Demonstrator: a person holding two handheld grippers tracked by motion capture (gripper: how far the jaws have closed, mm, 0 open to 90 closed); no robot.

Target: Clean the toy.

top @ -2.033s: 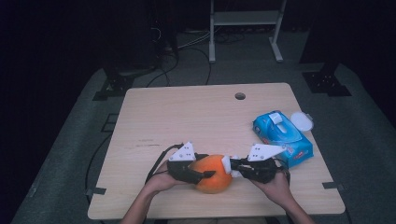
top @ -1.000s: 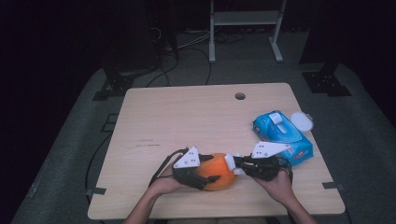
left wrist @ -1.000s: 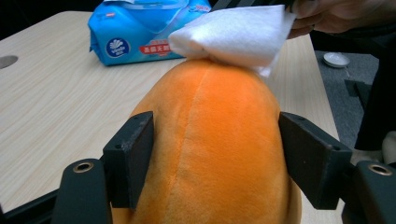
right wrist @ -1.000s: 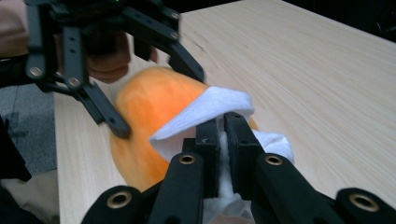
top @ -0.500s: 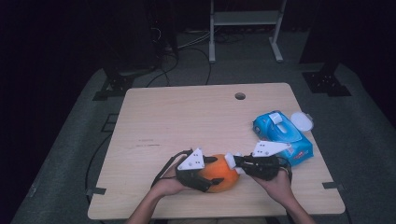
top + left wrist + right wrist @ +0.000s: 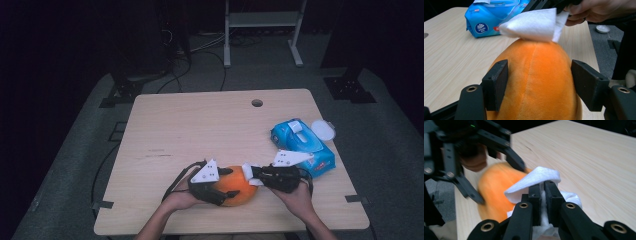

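An orange plush ball [image 6: 235,186] [image 6: 536,82] [image 6: 495,190] sits near the table's front edge. My left gripper [image 6: 223,186] [image 6: 544,87] is shut on it, one jaw against each side. My right gripper [image 6: 254,175] [image 6: 542,191] is shut on a folded white wipe [image 6: 248,171] [image 6: 534,23] [image 6: 536,182]. The wipe rests against the top of the ball on its right side. In the left gripper view the hand holding the right gripper shows at the upper right.
A blue pack of wipes [image 6: 302,142] [image 6: 491,17] lies at the table's right, its white lid [image 6: 323,131] flipped open. A round cable hole [image 6: 257,103] is at the far edge. Bare wooden table [image 6: 200,130] spreads to the left and back.
The left gripper and the ball have turned and shifted slightly right. The right gripper has kept the wipe against the ball, moving only a little.
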